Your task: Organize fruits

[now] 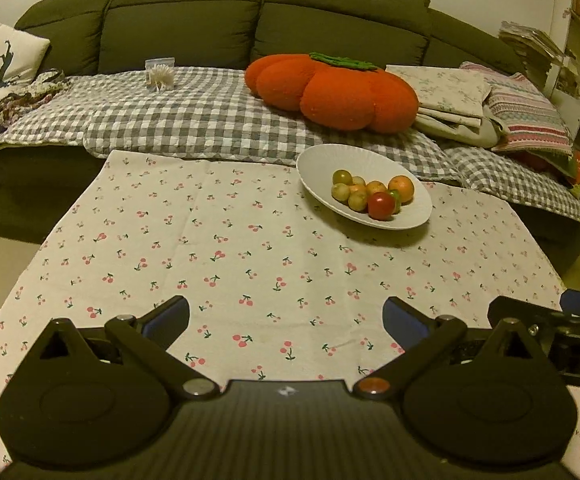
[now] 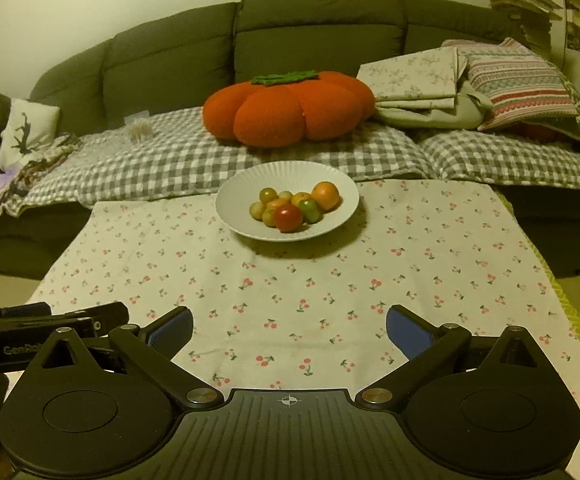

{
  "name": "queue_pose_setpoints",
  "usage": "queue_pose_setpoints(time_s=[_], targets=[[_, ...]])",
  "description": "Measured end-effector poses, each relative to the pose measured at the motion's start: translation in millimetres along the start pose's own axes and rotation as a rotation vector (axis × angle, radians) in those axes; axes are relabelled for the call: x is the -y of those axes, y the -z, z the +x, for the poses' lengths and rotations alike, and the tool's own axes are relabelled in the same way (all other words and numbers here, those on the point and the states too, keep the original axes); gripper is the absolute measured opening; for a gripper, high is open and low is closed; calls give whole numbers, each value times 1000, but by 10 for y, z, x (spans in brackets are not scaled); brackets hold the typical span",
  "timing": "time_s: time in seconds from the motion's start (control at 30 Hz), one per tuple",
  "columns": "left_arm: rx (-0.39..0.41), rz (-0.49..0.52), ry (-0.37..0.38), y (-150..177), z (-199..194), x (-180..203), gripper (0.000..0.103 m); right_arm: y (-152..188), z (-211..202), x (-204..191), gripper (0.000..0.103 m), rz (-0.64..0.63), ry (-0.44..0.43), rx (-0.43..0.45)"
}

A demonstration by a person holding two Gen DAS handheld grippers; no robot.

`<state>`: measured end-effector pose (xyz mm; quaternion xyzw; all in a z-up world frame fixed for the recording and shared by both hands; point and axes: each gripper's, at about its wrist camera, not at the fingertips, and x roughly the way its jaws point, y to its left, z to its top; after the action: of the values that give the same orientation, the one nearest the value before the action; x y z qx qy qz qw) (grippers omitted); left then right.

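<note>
A white ribbed bowl (image 1: 410,212) (image 2: 233,200) stands on the far part of a table covered by a cherry-print cloth (image 1: 249,264) (image 2: 370,280). Piled in it are several small fruits: a red one (image 1: 380,205) (image 2: 287,218) in front, an orange one (image 1: 401,187) (image 2: 326,195) behind, and yellow-green ones (image 1: 342,191) (image 2: 267,195). My left gripper (image 1: 285,320) is open over the near cloth, nothing between its blue pads. My right gripper (image 2: 289,330) is also open and holds nothing. Both are well short of the bowl.
Behind the table is a dark green sofa (image 1: 193,20) (image 2: 314,28) under a grey checked blanket (image 1: 177,116), with an orange pumpkin cushion (image 1: 334,92) (image 2: 290,108), folded linens and a striped pillow (image 1: 526,116) (image 2: 526,92). Shelves stand at the far right.
</note>
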<state>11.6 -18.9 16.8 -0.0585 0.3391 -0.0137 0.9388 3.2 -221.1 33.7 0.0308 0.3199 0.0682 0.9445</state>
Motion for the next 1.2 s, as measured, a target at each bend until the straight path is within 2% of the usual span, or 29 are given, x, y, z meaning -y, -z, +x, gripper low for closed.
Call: queue_pose_setpoints(time_s=[1.2], targets=[[1, 37, 15, 36, 5, 34, 102, 46, 15, -56, 103, -31, -14, 5]])
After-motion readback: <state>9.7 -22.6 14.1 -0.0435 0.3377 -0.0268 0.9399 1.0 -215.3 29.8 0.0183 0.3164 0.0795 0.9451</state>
